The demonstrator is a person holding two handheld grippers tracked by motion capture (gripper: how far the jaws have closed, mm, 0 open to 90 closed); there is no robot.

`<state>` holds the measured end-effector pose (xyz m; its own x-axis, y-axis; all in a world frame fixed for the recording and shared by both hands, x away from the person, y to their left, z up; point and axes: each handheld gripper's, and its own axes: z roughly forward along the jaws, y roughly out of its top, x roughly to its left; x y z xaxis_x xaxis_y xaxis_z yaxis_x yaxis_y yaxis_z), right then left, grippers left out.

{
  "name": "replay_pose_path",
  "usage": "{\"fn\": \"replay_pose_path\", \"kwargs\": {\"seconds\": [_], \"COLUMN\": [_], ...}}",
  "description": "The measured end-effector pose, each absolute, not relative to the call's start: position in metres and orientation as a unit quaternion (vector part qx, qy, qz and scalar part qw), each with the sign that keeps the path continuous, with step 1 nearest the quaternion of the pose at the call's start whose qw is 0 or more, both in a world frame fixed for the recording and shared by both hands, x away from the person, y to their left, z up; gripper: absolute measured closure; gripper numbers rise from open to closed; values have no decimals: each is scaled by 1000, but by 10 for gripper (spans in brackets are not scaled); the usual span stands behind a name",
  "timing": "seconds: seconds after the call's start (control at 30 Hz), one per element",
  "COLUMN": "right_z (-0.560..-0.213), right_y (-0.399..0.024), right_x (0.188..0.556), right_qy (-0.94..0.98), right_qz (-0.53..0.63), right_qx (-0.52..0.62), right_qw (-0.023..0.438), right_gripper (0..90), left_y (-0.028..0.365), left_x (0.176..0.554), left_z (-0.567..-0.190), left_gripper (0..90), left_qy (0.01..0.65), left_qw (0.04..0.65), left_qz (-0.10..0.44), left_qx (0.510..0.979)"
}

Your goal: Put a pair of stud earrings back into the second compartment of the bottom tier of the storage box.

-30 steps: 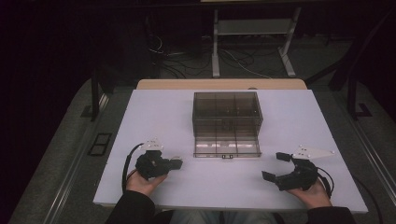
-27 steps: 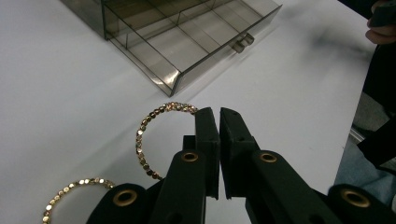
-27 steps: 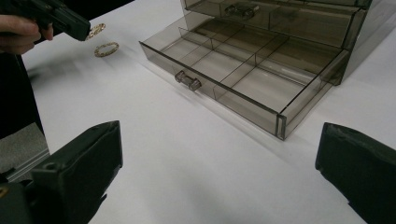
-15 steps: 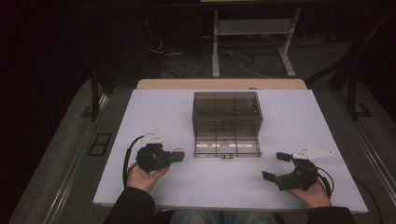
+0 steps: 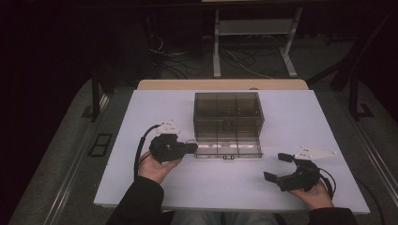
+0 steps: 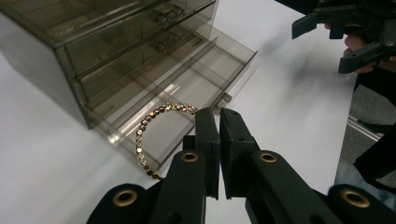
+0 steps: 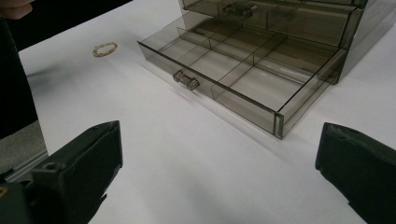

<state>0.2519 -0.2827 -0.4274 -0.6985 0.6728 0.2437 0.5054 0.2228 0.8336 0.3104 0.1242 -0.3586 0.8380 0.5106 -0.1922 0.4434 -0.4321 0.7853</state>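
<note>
A smoky clear drawer box [image 5: 228, 115] stands mid-table with its bottom drawer [image 5: 228, 150] pulled out. My left gripper [image 5: 193, 147] hovers at the drawer's left front corner, shut on a gold beaded bracelet [image 6: 144, 135]. The bracelet loops out to the left of the jaws, over the drawer's edge [image 6: 187, 93]. My right gripper [image 5: 276, 167] rests at the table's front right, jaws wide open with nothing between them, facing the drawer [image 7: 243, 79]. A gold beaded ring [image 7: 104, 48] shows against the table left of the drawer; I cannot tell whether it is the same bracelet.
The white table [image 5: 305, 117] has bare room on both sides of the box. The drawer has divided compartments and a small knob [image 7: 186, 80] at its front. The upper drawers [image 6: 116, 37] are closed. Floor rails and a stand lie beyond the table.
My left hand has risen and moved right and forward toward the drawer's left corner, carrying the bracelet. The right hand has stayed put.
</note>
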Motion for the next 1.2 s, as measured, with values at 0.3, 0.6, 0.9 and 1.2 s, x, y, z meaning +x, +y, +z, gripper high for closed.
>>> {"fn": "replay_pose_path", "kwargs": {"seconds": [0.3, 0.6, 0.9, 1.2], "right_z": [-427, -428, -427, -428], "right_y": [-283, -283, -283, -283], "right_x": [252, 252, 251, 252], "right_qy": [777, 778, 778, 779], "right_qz": [496, 494, 494, 493], "right_qx": [378, 378, 380, 377], "right_qw": [86, 85, 83, 85], "right_gripper": [1, 0, 1, 0], "left_y": [106, 84, 64, 53], "left_x": [317, 327, 335, 341], "left_z": [-351, -341, -342, -348], "left_gripper": [857, 857, 857, 857], "left_qy": [264, 248, 237, 237], "left_qw": [449, 437, 432, 437], "left_qz": [40, 42, 44, 41], "left_qx": [853, 863, 869, 867]}}
